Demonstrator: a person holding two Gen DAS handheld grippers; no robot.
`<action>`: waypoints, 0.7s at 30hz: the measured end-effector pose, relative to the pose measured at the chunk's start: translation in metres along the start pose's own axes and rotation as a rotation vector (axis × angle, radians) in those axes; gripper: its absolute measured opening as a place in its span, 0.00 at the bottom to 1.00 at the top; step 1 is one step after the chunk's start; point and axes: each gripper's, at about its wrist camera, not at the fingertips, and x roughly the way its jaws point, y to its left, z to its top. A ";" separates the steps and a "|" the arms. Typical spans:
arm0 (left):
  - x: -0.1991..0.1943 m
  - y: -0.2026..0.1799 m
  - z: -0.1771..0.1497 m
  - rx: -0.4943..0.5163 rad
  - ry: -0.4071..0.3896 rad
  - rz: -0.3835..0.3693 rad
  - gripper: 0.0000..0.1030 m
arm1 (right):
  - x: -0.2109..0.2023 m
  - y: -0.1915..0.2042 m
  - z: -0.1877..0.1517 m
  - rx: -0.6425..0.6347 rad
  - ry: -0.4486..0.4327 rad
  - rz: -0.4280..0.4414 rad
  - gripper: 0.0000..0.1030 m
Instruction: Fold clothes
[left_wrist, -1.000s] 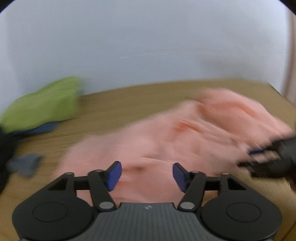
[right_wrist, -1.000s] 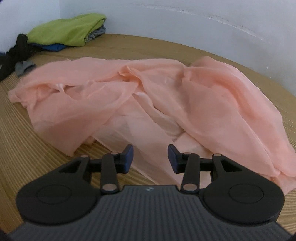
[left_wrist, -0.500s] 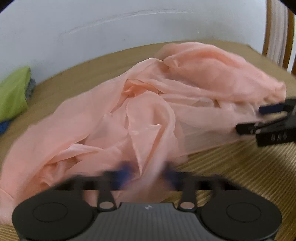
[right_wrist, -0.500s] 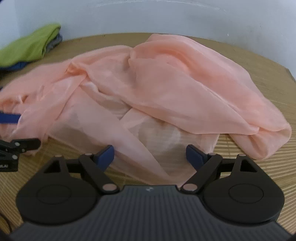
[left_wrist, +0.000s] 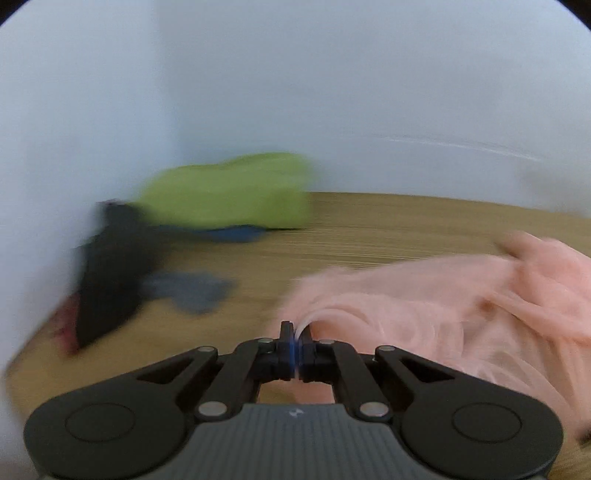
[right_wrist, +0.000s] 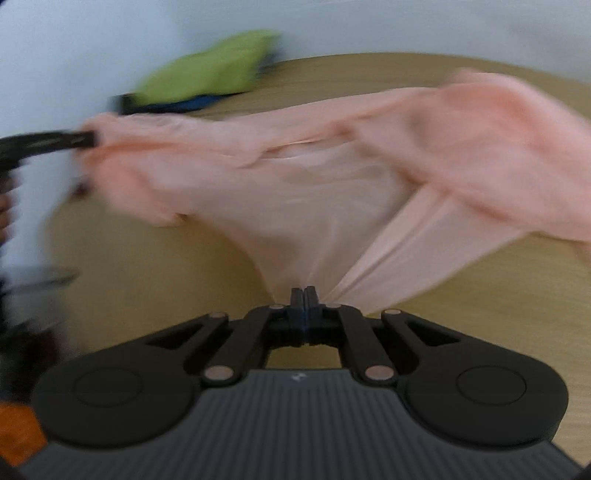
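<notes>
A thin pink garment (right_wrist: 332, 177) lies stretched over the wooden table (right_wrist: 147, 266), blurred by motion. My right gripper (right_wrist: 304, 295) is shut on its near edge, and the cloth fans away from the pads. In the left wrist view my left gripper (left_wrist: 295, 332) is shut on another edge of the pink garment (left_wrist: 443, 302), which trails off to the right. The right wrist view shows the left gripper (right_wrist: 85, 139) at the far left, pulling the cloth taut between the two grippers.
A folded green garment (left_wrist: 229, 192) on a blue one (left_wrist: 236, 233) sits at the back by the white wall. A black garment (left_wrist: 107, 273) and a grey piece (left_wrist: 192, 290) lie to the left. Bare wood (left_wrist: 369, 221) shows behind the pink cloth.
Both grippers went from open over the crumpled pink garment to shut on its edges. They have drawn apart, and the cloth is now pulled out between them.
</notes>
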 end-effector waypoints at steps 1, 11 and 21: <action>-0.006 0.013 -0.004 -0.028 0.012 0.035 0.02 | -0.004 0.011 -0.007 -0.009 0.011 0.062 0.03; -0.038 0.009 -0.043 -0.030 0.117 0.096 0.27 | -0.017 0.108 -0.059 -0.244 0.143 0.359 0.08; -0.027 -0.076 -0.051 0.131 0.108 -0.206 0.56 | -0.060 0.016 -0.048 -0.112 -0.150 -0.299 0.76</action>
